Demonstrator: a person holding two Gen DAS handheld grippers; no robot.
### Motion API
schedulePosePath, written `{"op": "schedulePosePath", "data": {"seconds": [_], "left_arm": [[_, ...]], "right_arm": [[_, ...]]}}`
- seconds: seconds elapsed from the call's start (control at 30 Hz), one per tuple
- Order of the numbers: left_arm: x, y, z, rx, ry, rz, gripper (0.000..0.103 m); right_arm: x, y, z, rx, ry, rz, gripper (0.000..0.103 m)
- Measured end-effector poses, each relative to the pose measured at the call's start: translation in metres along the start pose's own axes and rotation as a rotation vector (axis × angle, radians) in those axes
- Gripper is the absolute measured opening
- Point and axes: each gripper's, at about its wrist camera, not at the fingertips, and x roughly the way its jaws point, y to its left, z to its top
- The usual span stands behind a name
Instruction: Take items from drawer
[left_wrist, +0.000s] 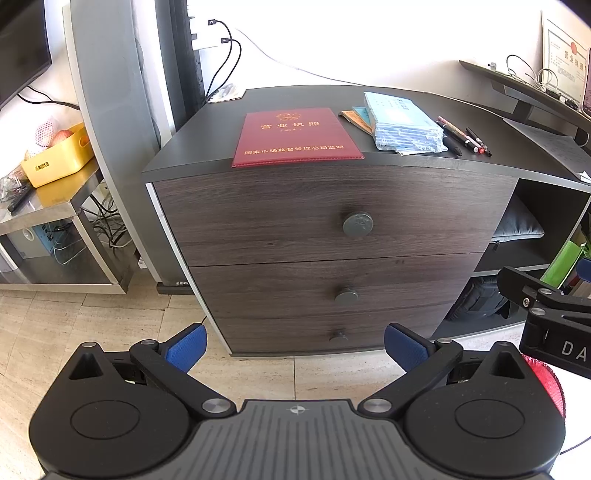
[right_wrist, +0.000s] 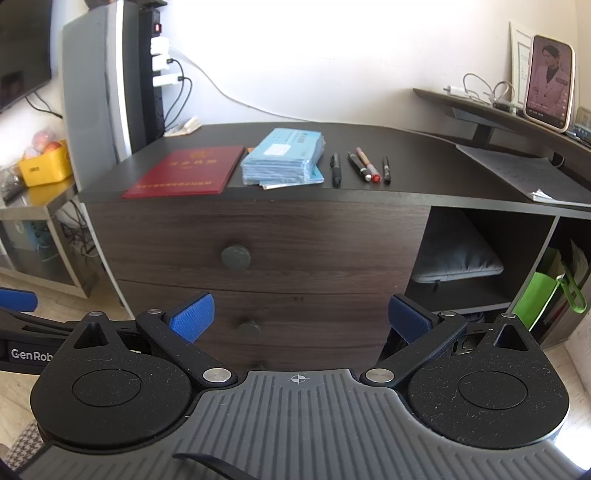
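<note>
In front of the dark wood cabinet, all three drawers are shut; top drawer knob untouched; left tongs spread wide, empty; right tongs likewise wide, empty, well apart from the drawer fronts; on the counter: red booklet, blue packet stack, four pens.

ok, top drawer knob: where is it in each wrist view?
Left wrist: top drawer knob sits right of centre, below the red booklet.
Right wrist: top drawer knob sits left of centre, below the blue stack.
Shared landmark: the red booklet on the cabinet top, at its left end.
</note>
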Motion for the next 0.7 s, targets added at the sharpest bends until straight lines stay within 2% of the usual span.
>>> {"op": "schedulePosePath", "data": {"seconds": [0.7], "left_arm": [[-0.0004, 0.0, -0.0001, -0.001, 0.001, 0.001, 0.102]], "right_arm": [[-0.0019, 0.0001, -0.0009, 0.0, 0.0, 0.002, 0.103]]}}
